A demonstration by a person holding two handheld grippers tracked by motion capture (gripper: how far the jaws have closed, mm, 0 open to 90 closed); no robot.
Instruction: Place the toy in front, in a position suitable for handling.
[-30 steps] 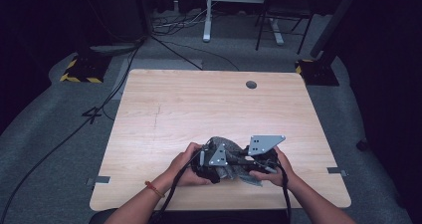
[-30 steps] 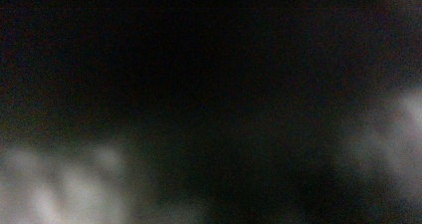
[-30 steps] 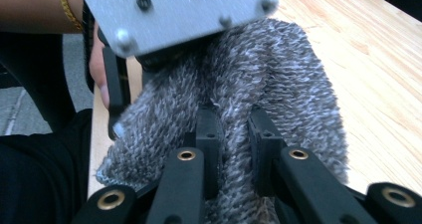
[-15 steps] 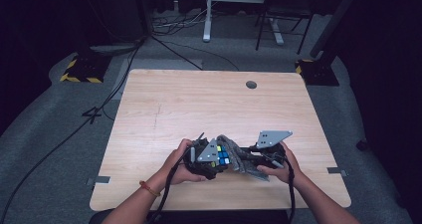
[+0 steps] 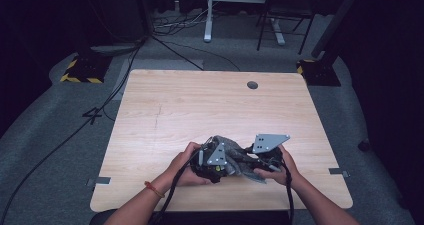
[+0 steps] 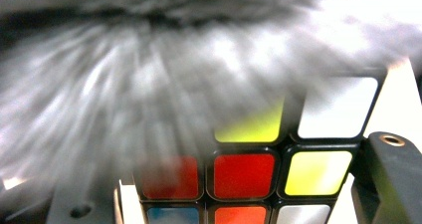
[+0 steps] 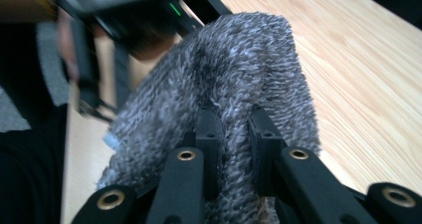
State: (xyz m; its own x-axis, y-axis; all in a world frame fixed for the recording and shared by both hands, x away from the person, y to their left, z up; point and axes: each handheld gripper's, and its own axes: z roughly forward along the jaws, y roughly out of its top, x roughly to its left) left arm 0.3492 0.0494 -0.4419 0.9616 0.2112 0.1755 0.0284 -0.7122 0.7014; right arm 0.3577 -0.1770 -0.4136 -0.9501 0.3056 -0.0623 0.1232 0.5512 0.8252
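Rubik's cube (image 6: 259, 174), wedged between the left gripper's (image 5: 210, 160) jaws at the near middle of the wooden table (image 5: 210, 105), and the fuzzy grey cloth (image 5: 231, 152) is draped right over its top! In the left gripper view the cloth hides most of the cube, with red, yellow and white tiles peeking out below. Across to the right: the right gripper (image 7: 234, 134) is clenched on a fold of that cloth, jaws pinching the knit tight. By my read, the wrapping is well underway; the lower face is still bare, so more tucking remains. Compared with a second ago, the left hand (image 5: 182, 165) and right hand (image 5: 280, 167) have barely shifted, though the grey plate (image 5: 270, 142) on the right gripper has tipped.
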